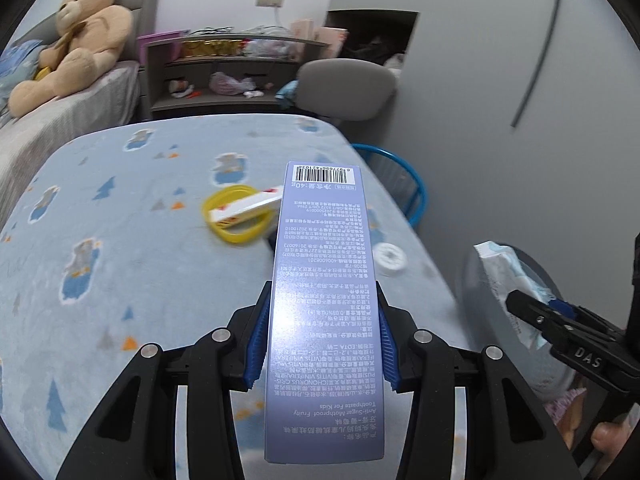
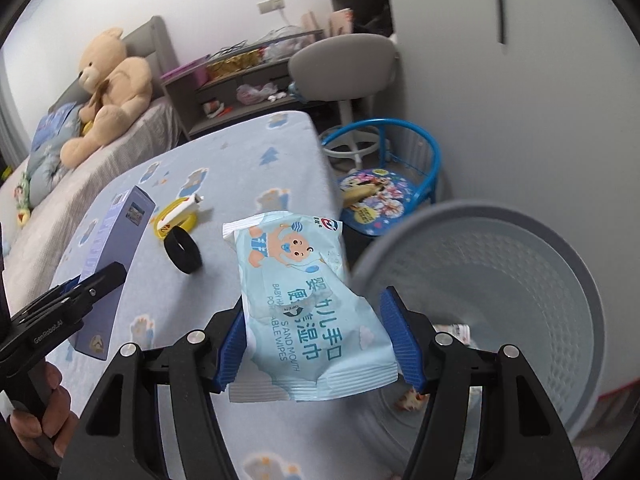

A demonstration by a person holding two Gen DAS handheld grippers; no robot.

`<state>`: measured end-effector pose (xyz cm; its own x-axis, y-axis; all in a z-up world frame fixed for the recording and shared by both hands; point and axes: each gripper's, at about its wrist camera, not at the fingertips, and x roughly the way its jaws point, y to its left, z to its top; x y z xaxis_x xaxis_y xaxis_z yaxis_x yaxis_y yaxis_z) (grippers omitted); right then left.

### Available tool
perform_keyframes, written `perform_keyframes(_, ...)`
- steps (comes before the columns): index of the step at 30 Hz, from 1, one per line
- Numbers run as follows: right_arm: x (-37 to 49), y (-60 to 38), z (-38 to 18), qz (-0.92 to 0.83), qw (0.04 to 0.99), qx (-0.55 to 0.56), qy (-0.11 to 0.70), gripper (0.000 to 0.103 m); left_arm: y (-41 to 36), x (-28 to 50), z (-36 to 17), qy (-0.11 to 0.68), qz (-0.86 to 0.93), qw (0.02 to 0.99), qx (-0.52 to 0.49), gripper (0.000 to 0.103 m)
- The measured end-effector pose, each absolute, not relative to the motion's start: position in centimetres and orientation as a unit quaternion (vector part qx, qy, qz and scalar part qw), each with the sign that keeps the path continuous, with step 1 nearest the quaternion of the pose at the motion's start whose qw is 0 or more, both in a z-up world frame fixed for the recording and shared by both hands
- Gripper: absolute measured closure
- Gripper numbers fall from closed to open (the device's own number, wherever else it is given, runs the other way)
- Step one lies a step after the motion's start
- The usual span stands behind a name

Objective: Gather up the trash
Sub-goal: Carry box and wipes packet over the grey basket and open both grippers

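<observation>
My left gripper [image 1: 323, 300] is shut on a long purple toothpaste box [image 1: 324, 280], held lengthwise above the blue blanket-covered table [image 1: 120, 220]. The box [image 2: 116, 248] and left gripper [image 2: 100, 280] also show at the left of the right wrist view. My right gripper [image 2: 312, 308] is shut on a light blue baby wipes packet [image 2: 304, 300], at the table's right edge beside the rim of a grey waste bin [image 2: 592, 300]. In the left wrist view the right gripper [image 1: 536, 316] holds the packet [image 1: 504, 268] over the bin [image 1: 476, 292].
On the table lie a yellow lid [image 2: 176, 220] with a small white box [image 2: 188, 204] across it, a black ring [image 2: 182, 252] and a white cap [image 1: 390, 258]. A blue child's chair [image 2: 384, 196] and a grey chair [image 2: 344, 68] stand behind the bin. Wrappers [image 2: 452, 330] lie inside the bin.
</observation>
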<state>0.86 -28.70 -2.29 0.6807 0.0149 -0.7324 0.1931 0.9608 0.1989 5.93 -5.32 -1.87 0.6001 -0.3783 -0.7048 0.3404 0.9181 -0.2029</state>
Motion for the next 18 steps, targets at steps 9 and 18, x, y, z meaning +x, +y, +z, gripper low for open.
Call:
perform_keyframes(9, -5.0, -34.5, -2.9, -0.111, 0.902, 0.17, 0.381, 0.042, -11.8, 2.1, -1.3, 0.409, -0.278, 0.869, 0.012, 0.059)
perform_keyframes(18, -8.4, -39.7, -3.3, -0.159, 0.901, 0.191, 0.356, 0.042, -18.1, 0.8, -1.4, 0.413, -0.321, 0.851, 0.051, 0.059)
